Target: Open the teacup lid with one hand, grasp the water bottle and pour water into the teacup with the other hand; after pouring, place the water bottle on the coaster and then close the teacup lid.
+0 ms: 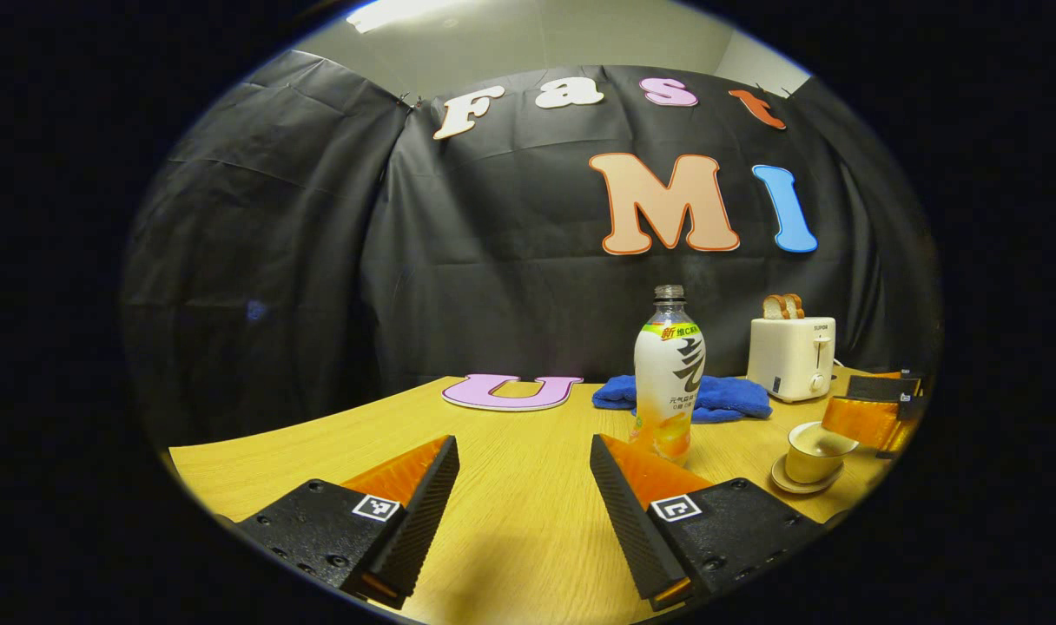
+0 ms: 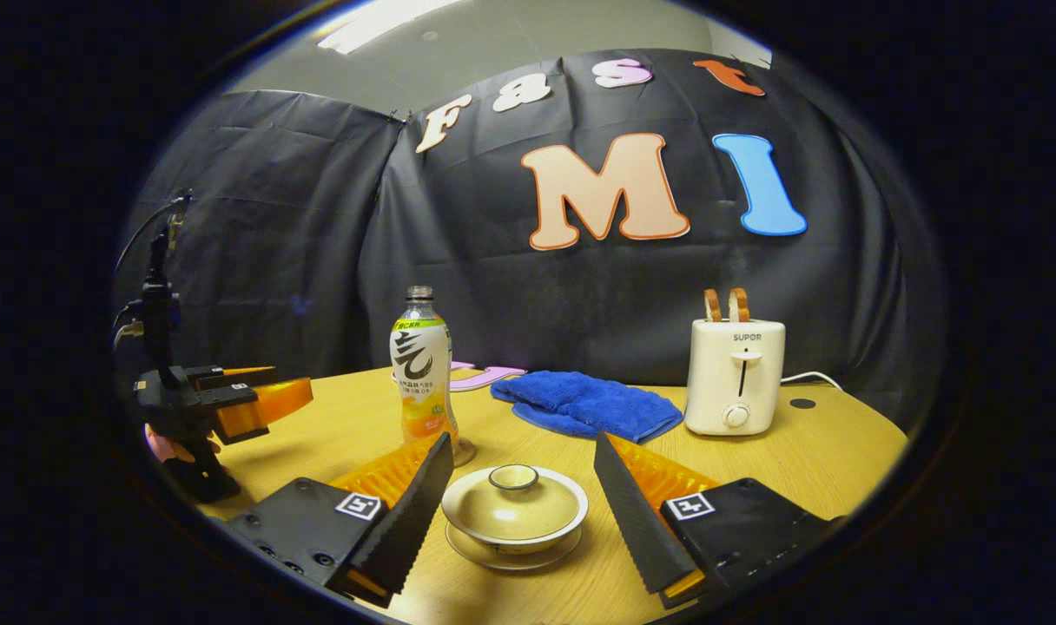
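Your right gripper (image 2: 524, 512) stands wide open, empty, straddling the lidded teacup (image 2: 514, 512), whose lid knob (image 2: 512, 476) sits between the jaws. Clip the saucer (image 2: 512, 549) and it skids. Beyond-left, the uncapped water bottle (image 2: 422, 369) could tip (left gripper (image 1: 524, 512) open too).

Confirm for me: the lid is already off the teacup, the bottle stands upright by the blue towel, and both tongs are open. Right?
Not quite. In the right gripper view the lid sits on the teacup, between the open right tongs. The rest holds: bottle upright by the blue towel, left tongs open.
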{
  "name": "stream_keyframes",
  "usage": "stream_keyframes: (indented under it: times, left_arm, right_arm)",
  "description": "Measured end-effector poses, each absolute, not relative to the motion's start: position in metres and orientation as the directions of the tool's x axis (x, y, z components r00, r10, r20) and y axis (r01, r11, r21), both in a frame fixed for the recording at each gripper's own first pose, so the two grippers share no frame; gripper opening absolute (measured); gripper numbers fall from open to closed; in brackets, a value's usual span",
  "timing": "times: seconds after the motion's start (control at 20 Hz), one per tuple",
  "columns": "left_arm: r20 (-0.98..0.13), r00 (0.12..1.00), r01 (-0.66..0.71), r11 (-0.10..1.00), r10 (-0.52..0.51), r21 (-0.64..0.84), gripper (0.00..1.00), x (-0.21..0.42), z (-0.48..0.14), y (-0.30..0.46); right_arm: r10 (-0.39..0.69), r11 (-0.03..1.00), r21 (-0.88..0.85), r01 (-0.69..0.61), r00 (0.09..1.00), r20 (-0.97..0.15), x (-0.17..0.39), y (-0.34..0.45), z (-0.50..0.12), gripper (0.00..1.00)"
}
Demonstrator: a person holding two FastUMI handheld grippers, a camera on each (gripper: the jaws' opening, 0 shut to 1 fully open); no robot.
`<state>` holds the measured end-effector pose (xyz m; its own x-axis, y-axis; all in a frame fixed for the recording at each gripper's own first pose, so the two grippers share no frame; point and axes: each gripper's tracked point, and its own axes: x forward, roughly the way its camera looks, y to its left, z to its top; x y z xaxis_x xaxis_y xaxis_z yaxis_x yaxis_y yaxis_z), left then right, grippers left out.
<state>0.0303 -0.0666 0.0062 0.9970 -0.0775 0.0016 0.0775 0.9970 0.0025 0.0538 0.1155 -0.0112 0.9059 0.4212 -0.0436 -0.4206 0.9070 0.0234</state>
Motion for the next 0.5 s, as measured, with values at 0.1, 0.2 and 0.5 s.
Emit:
stream_keyframes:
  times: [0.1,0.2,0.5]
  left_arm:
    - [0.002,0.997,0.078,0.997,-0.078,0.002,0.89,0.03,0.007,-0.066]
    - [0.002,0.997,0.078,0.997,-0.078,0.003,0.89,0.031,0.007,-0.066]
    - [0.002,0.997,0.073,0.997,-0.073,0.003,0.89,0.03,0.007,-0.065]
  right_arm:
    - [0.405,0.914,0.018,-0.405,0.914,-0.018,0.049,0.108,-0.006,0.99]
    - [0.383,0.924,0.017,-0.383,0.923,-0.018,0.042,0.098,-0.006,0.99]
    - [0.176,0.984,0.008,-0.176,0.984,-0.012,0.035,0.04,-0.004,1.0]
